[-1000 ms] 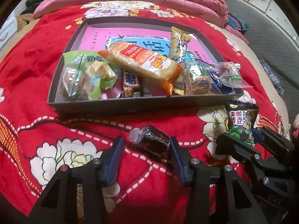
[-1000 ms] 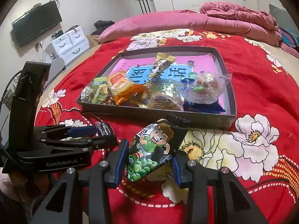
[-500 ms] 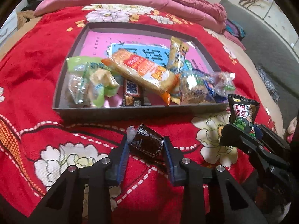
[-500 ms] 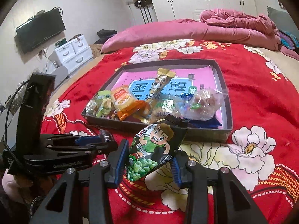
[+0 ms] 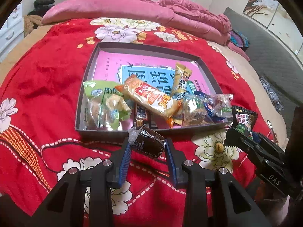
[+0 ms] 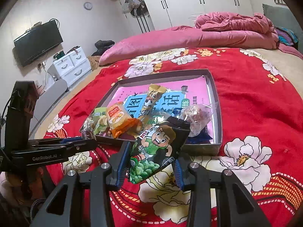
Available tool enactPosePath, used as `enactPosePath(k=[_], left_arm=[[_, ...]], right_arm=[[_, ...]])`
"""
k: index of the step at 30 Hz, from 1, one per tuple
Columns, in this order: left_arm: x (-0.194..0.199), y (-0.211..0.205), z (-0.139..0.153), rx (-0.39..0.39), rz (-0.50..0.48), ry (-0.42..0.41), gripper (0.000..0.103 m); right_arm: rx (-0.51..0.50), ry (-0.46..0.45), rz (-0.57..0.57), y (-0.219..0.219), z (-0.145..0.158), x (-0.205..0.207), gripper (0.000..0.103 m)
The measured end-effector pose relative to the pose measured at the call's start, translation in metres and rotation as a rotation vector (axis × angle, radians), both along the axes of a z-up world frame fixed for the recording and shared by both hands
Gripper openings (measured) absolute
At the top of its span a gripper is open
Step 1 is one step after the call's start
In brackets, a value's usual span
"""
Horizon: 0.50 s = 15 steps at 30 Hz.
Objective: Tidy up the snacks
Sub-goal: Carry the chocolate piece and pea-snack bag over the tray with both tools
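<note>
Dark-brown wrapped candy [image 5: 148,143] sits pinched between the blue pads of the left tongs [image 5: 148,147], lifted off the red floral bedspread [image 5: 37,98] just short of the near wall of the dark tray [image 5: 106,132]. Beside it, the right tongs [image 6: 151,162] clamp a black green-pea packet [image 6: 157,151] above the bed. Inside the tray lie an orange cracker pack [image 5: 151,98], a green bag [image 5: 106,104] and other wrapped snacks.
</note>
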<state>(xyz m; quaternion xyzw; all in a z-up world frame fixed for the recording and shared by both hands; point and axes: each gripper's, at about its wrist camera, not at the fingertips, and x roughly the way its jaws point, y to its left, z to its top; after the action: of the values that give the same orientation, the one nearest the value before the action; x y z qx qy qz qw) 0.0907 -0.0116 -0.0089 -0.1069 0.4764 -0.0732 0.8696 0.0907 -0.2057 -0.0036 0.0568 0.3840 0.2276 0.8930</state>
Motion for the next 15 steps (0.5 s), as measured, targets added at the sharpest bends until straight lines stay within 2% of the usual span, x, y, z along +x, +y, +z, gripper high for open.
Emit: enactPosePath(k=[15], left_arm=[[-0.001, 0.012, 0.011, -0.009, 0.035, -0.030, 0.036]], right_arm=[[0.019, -0.030, -0.017, -0.008, 0.006, 0.005, 0.042]])
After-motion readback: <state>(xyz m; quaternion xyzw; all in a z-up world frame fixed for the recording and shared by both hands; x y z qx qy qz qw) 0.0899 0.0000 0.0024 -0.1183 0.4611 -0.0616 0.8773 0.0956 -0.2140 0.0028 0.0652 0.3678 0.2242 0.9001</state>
